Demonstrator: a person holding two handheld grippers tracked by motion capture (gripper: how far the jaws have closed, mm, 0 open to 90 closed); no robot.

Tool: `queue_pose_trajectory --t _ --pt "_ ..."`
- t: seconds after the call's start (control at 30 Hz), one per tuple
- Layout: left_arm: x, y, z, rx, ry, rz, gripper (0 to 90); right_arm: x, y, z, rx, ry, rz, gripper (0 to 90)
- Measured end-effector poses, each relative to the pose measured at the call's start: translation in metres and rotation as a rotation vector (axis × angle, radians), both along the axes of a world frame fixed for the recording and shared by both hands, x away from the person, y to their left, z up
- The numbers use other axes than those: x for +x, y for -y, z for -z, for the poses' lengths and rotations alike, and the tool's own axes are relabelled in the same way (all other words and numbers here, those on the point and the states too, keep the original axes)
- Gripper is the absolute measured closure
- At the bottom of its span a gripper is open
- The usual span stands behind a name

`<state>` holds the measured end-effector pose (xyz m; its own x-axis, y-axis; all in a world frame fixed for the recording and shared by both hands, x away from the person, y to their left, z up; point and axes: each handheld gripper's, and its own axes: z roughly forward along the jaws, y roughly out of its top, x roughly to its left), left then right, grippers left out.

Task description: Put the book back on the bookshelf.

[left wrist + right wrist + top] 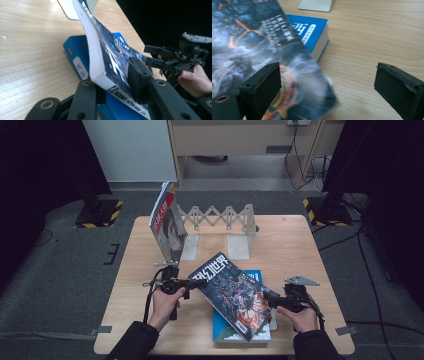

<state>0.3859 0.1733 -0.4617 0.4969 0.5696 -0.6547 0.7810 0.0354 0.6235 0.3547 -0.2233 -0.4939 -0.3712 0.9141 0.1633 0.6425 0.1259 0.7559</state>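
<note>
L gripper [112,82] clamps the spine corner of the sci-fi magazine [234,294], lifted tilted over the blue book [241,330] lying near the table's [300,240] front edge. R gripper [328,90] jaws wide, magazine's other corner between them. Rack [220,220] at back edge holds one upright magazine [167,222].
</note>
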Motion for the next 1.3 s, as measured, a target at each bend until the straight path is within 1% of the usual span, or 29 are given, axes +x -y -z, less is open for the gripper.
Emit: queue_pose_trajectory --t 0.07,0.1,0.13,0.17,0.23,0.27,0.37,0.43,0.47,0.6,0.63,0.7,0.73,0.77,0.8,0.83,0.87,0.9,0.97,1.17,1.2,1.3 --pt "0.000 -0.004 -0.006 -0.006 0.004 -0.013 69.6 0.001 0.003 0.000 -0.007 0.000 0.010 7.5" --pt "0.000 -0.004 -0.006 -0.006 0.004 -0.013 70.0 0.001 0.003 0.000 -0.007 0.000 0.010 7.5" --pt "0.000 -0.005 -0.009 -0.011 0.009 -0.020 70.5 0.002 0.007 0.000 -0.017 0.002 0.023 7.5" --pt "0.000 -0.006 -0.012 -0.008 0.016 -0.023 70.5 0.002 0.007 0.000 -0.017 0.002 0.023 7.5" --pt "-0.001 -0.009 -0.020 -0.008 0.034 -0.031 71.5 0.002 0.011 0.001 -0.023 -0.004 0.046 7.5" --pt "-0.001 -0.009 -0.020 -0.008 0.034 -0.031 71.9 0.002 0.011 0.001 -0.023 -0.004 0.046 7.5" --pt "-0.001 -0.012 -0.027 -0.019 0.046 -0.043 72.8 0.004 0.017 0.002 -0.029 -0.001 0.057 7.3" --pt "0.000 -0.012 -0.029 -0.028 0.039 -0.047 73.5 0.004 0.019 0.002 -0.025 -0.004 0.064 7.4" --pt "0.000 -0.013 -0.029 -0.030 0.042 -0.046 73.8 0.005 0.020 0.003 -0.024 -0.003 0.070 7.5" --pt "0.002 -0.012 -0.033 -0.042 0.042 -0.051 75.2 0.006 0.024 0.004 -0.034 0.002 0.081 7.6" --pt "0.003 -0.012 -0.037 -0.052 0.052 -0.052 75.7 0.006 0.027 0.004 -0.036 -0.004 0.095 7.6" --pt "0.003 -0.011 -0.039 -0.057 0.054 -0.052 76.6 0.006 0.029 0.004 -0.038 -0.005 0.098 7.5" --pt "0.004 -0.011 -0.044 -0.074 0.065 -0.053 77.3 0.007 0.032 0.005 -0.055 -0.007 0.110 7.5" --pt "0.004 -0.011 -0.044 -0.074 0.065 -0.053 77.7 0.007 0.032 0.005 -0.055 -0.007 0.110 7.5" --pt "0.004 -0.010 -0.047 -0.084 0.069 -0.056 78.4 0.007 0.035 0.006 -0.073 -0.006 0.118 7.5" --pt "0.004 -0.010 -0.051 -0.095 0.079 -0.055 78.7 0.008 0.036 0.007 -0.079 -0.007 0.119 7.5" --pt "0.004 -0.010 -0.051 -0.095 0.079 -0.055 79.1 0.008 0.036 0.007 -0.079 -0.007 0.119 7.5" --pt "0.005 -0.009 -0.056 -0.105 0.089 -0.058 79.4 0.009 0.040 0.008 -0.091 -0.006 0.125 7.3" --pt "0.004 -0.009 -0.058 -0.111 0.091 -0.060 79.7 0.009 0.041 0.008 -0.092 -0.008 0.128 7.2" --pt "0.006 -0.005 -0.069 -0.118 0.108 -0.054 81.1 0.011 0.046 0.013 -0.127 -0.026 0.131 6.9" --pt "0.006 -0.005 -0.069 -0.118 0.108 -0.054 81.2 0.011 0.046 0.013 -0.131 -0.027 0.131 6.9" --pt "0.005 -0.002 -0.078 -0.106 0.128 -0.041 81.5 0.012 0.048 0.014 -0.137 -0.032 0.131 6.8"
